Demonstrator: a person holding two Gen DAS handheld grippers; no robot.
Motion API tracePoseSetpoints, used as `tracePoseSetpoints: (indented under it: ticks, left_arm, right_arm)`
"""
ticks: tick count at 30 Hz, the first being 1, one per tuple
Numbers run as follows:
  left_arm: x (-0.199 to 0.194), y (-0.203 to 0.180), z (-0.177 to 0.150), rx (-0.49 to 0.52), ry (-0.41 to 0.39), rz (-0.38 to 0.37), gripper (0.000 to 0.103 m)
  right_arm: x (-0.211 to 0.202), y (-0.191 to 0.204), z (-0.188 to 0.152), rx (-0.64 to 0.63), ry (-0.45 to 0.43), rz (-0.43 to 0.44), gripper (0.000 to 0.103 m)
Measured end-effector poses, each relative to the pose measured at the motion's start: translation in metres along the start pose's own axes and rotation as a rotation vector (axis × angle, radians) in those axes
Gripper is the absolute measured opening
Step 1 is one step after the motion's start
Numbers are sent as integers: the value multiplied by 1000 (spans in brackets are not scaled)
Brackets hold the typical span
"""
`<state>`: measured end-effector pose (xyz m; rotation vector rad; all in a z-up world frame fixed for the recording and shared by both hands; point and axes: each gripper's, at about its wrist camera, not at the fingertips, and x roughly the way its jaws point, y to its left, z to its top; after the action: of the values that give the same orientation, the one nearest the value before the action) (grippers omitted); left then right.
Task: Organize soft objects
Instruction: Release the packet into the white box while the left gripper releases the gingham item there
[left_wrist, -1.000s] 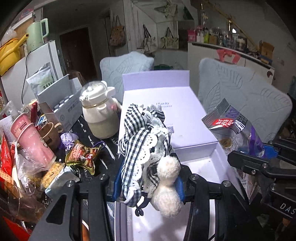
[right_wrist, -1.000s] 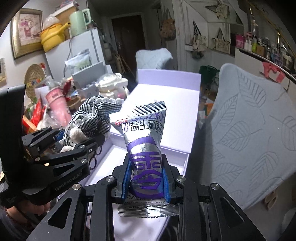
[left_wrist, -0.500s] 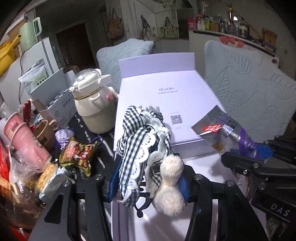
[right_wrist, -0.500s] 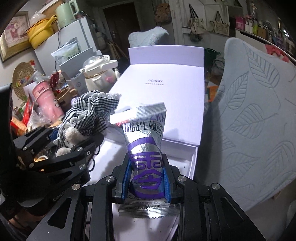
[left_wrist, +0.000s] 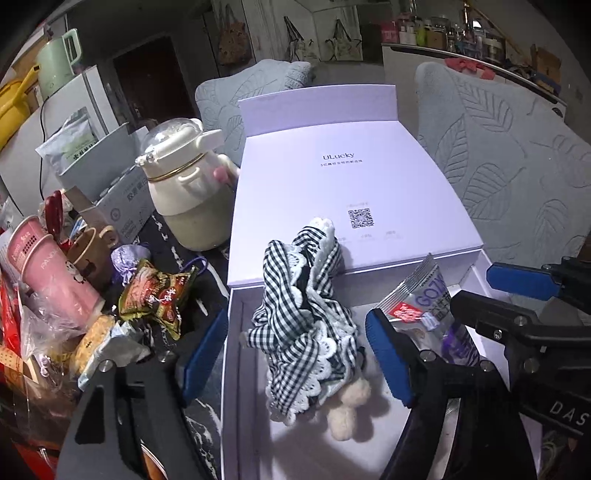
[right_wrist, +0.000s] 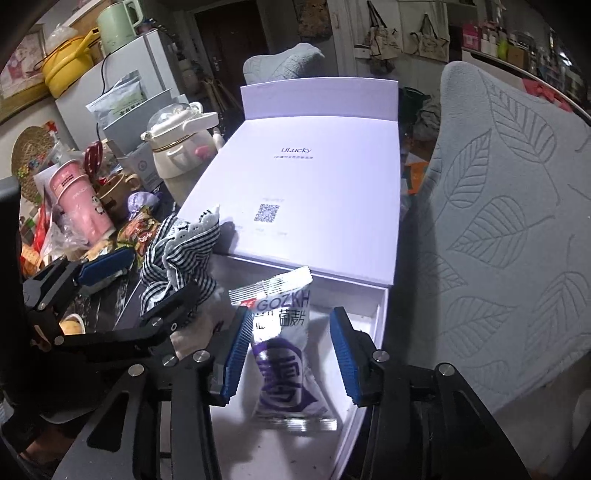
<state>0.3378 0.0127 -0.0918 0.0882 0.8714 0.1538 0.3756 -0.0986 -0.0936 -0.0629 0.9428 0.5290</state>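
Observation:
A black-and-white checked cloth with lace trim and cream pompoms (left_wrist: 306, 332) lies in the open white box (left_wrist: 229, 369). My left gripper (left_wrist: 295, 358) straddles it; the jaws are opening and the blue pads stand clear of the cloth. A silver and purple snack packet (right_wrist: 284, 350) rests tilted in the same box (right_wrist: 384, 306). My right gripper (right_wrist: 290, 354) is around it; its jaws are opening and its pads are off the packet. The left wrist view shows the packet (left_wrist: 424, 306) beside the right gripper (left_wrist: 471, 286). The cloth (right_wrist: 177, 251) and left gripper (right_wrist: 147, 284) show in the right wrist view.
The box's lid (left_wrist: 340, 184) lies open flat behind it. Left of the box stand a cream jug (left_wrist: 184, 192), pink cups (left_wrist: 51, 280), a brown snack bag (left_wrist: 155, 295) and other clutter. A grey leaf-pattern cushion (left_wrist: 517, 166) rises on the right.
Both grippers sank toward the box and their jaws spread. The checked cloth and the snack packet left the pads and now lie in the box.

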Motion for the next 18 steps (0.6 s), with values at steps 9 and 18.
tracePoseSetpoints:
  ticks: [9,18]
  left_arm:
    - [-28,2,1,-26,-46,-22,77]
    - [-75,7,10,-25,-123,-8,77]
  right_arm:
    - [-24,5,-1,-14,-29,-26,43]
    - [-61,11,-1,-13,-85,-40,43]
